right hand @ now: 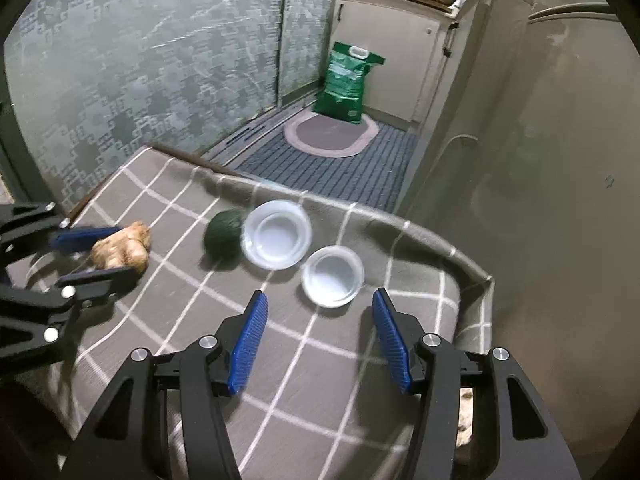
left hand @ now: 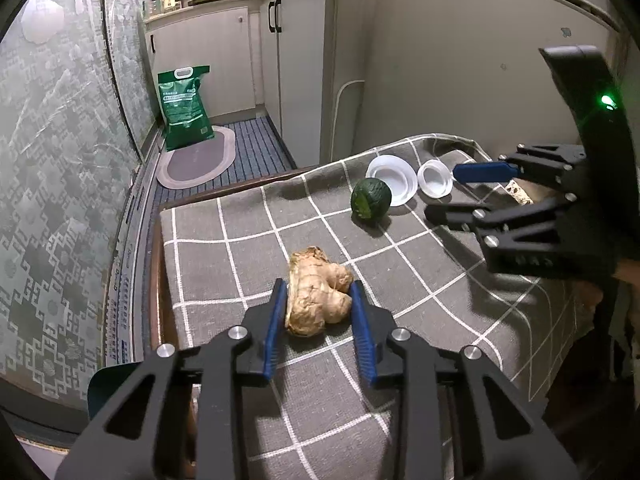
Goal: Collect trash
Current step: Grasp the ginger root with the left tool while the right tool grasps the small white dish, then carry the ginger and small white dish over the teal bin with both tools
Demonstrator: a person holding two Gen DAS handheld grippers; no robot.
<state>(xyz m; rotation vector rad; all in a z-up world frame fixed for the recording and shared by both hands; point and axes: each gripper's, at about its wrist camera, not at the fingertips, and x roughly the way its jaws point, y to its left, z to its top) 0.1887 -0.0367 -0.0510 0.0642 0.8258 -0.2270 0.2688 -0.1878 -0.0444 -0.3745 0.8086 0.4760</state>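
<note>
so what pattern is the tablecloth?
Grey tablecloth with a white grid; clearest in the left wrist view.

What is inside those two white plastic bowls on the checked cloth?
Both look empty. The larger white plastic bowl and the smaller white plastic bowl show bare white bottoms on the grey checked cloth. Whatever lies under the bowls or the cloth is covered.
</note>
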